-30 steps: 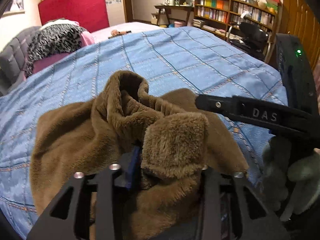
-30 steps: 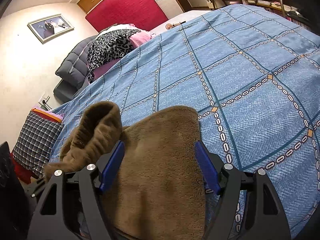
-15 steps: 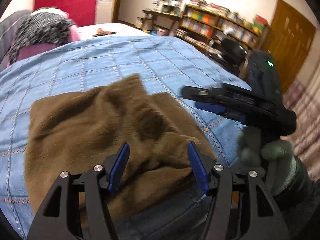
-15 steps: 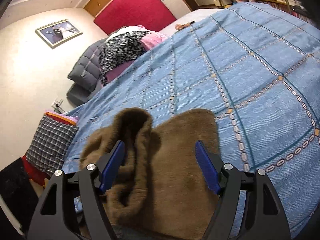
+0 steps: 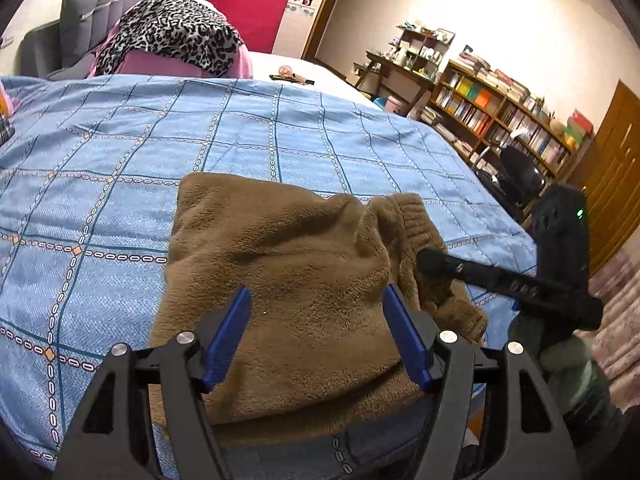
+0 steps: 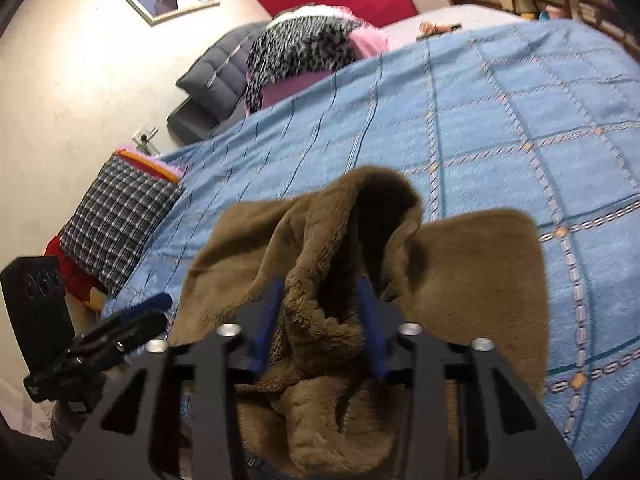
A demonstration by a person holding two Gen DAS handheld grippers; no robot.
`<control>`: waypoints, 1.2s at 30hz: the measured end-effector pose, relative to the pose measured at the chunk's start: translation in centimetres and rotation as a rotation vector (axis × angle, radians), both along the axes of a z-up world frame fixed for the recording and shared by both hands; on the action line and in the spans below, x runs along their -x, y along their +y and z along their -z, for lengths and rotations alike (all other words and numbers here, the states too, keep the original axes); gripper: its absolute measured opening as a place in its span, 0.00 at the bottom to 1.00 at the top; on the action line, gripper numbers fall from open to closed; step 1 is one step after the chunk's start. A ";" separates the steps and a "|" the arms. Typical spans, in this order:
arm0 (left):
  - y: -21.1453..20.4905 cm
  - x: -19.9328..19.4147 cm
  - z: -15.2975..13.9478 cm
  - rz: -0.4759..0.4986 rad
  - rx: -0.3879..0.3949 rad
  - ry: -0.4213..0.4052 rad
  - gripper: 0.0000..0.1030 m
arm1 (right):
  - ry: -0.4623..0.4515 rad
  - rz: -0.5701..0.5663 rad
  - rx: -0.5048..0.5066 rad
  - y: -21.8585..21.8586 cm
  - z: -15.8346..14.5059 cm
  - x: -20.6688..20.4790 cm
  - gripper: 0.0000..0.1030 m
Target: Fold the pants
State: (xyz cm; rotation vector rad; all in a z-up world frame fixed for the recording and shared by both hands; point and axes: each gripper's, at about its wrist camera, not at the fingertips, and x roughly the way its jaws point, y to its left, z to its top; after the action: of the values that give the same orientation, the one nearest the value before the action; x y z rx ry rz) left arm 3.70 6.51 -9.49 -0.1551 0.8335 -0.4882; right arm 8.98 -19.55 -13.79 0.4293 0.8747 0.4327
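Presently, the brown fleece pants (image 5: 288, 280) lie folded into a thick, roughly rectangular bundle on the near part of the blue quilted bedspread (image 5: 120, 152), a woven cover crossed by dark lines and pale chain-link stripes. The pile is plush and matted, with soft ridges across the top layer and a ribbed knit cuff (image 5: 412, 216) at the far right corner.

My left gripper (image 5: 316, 336), black angular frame with flat blue pads, hovers over the near edge of the bundle. Its jaws are opening; the pads stand wide apart and clear of the fleece, gripping nothing.

My right gripper (image 6: 320, 320), same build, is closing its jaws on a raised fold of the pants (image 6: 360, 248). The fabric bunches up between the blue pads in a rumpled hump with a dark hollow at its top, and the pads press into the pile on both sides. In the left wrist view this tool reaches in from the right, its black finger (image 5: 472, 270) tip buried in the cloth beside the cuff, held by a hand in a grey-green knit glove (image 5: 568, 364).

At the head of the bed I note a leopard-print fabric (image 5: 172, 40) over a pink one, against a grey tufted headboard (image 5: 80, 20). A checked cushion (image 6: 116, 220) sits off the bed's left edge. Wooden bookshelves (image 5: 500, 116) line the right wall.
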 end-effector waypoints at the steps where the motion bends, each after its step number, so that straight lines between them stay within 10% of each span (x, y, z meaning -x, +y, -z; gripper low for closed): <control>1: 0.1 -0.1 0.0 -0.003 0.002 0.000 0.66 | -0.003 -0.002 0.008 0.1 0.0 0.1 0.18; 13: -1.3 -1.4 -1.3 0.026 0.021 -0.029 0.67 | -0.071 -0.066 -0.043 -1.3 -5.3 5.6 0.12; 26: -8.7 -0.5 2.9 0.189 -0.122 -0.011 0.71 | 0.103 0.029 -0.017 -2.9 1.7 7.4 0.12; 30: -9.5 0.0 3.7 0.197 -0.175 -0.039 0.73 | 0.109 0.098 -0.033 -4.2 1.6 7.3 0.55; 36: -8.8 0.7 3.7 0.187 -0.145 -0.029 0.75 | 0.165 0.147 -0.164 -6.1 2.5 6.2 0.59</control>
State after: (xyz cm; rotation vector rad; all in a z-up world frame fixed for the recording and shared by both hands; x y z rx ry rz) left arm 2.97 -2.29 -13.18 0.0636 0.8555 -0.6015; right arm 2.78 -25.63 -16.27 0.6837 0.9633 0.3379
